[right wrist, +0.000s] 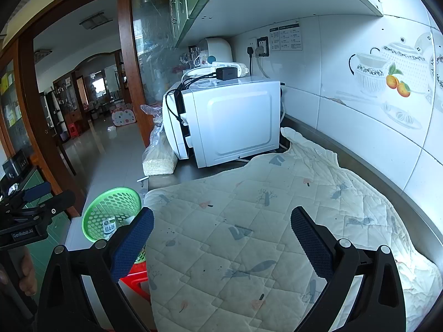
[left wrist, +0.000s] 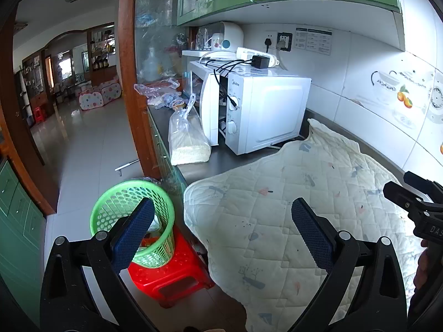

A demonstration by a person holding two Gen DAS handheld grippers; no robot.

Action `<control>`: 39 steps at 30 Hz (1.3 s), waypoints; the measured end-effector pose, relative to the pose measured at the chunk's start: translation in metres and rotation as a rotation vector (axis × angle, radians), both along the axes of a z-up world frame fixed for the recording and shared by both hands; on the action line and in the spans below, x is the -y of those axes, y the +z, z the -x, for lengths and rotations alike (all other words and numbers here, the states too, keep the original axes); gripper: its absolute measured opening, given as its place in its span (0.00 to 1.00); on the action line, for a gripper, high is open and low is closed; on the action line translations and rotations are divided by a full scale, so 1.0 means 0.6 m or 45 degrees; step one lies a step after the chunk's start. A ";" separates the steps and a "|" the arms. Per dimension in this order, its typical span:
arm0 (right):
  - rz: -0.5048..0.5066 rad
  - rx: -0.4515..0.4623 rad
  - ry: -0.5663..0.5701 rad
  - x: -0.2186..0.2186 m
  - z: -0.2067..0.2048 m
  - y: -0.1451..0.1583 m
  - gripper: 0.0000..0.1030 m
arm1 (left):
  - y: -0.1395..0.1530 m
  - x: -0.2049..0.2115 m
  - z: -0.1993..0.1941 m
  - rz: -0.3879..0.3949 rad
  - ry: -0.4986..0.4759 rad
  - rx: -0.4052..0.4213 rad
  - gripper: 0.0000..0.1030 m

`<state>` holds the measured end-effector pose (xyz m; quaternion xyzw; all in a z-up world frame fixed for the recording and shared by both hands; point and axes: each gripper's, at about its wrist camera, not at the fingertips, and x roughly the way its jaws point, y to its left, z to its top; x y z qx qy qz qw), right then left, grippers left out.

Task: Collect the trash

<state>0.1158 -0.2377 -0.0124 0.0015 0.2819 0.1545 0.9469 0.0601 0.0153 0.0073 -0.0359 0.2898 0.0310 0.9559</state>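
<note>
Both grippers, left [left wrist: 223, 221] and right [right wrist: 222, 228], have fingers spread, holding nothing. The bin [left wrist: 110, 210] with trash sits behind the left finger [left wrist: 133, 232], beside the quilt [left wrist: 318, 182] on the desk.

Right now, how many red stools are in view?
2. One stool sits on the floor beside the counter, under the green basket. A second stool stands far off in the next room. Others may be hidden.
</note>
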 end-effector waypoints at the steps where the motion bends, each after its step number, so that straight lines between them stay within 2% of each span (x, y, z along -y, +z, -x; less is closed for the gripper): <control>1: 0.002 0.000 -0.001 0.000 0.000 0.000 0.93 | 0.000 0.001 0.000 -0.001 0.000 0.001 0.95; 39: -0.002 0.011 0.010 -0.001 0.003 0.006 0.93 | -0.002 0.006 0.003 -0.008 0.004 0.012 0.95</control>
